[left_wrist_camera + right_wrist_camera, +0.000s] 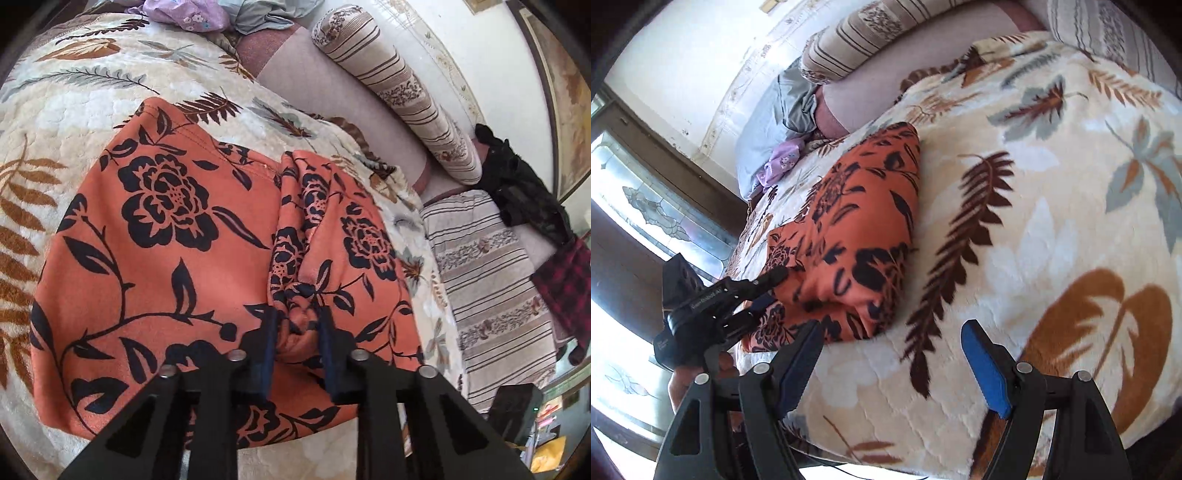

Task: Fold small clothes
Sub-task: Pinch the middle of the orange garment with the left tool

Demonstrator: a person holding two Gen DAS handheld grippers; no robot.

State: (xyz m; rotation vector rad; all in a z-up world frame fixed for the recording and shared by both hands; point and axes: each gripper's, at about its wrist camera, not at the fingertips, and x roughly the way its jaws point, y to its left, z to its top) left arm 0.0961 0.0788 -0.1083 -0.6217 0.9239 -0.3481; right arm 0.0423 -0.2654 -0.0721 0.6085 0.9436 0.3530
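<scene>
An orange garment with black flowers (166, 236) lies on the leaf-patterned blanket (74, 110). My left gripper (297, 321) is shut on a bunched ridge of this garment near its front edge. A raised fold runs away from the jaws. In the right wrist view the garment (857, 229) lies partly folded at the left, and my left gripper (772, 284) pinches its near corner. My right gripper (890, 332) is open and empty over the blanket (1052, 221), just right of the garment.
A striped bolster (402, 96) and striped cushion (495, 288) lie to the right. Dark and plaid clothes (546, 221) are heaped beyond them. Purple (188, 14) and grey-blue clothes (768, 122) sit at the blanket's far end. A window (646, 206) is on the left.
</scene>
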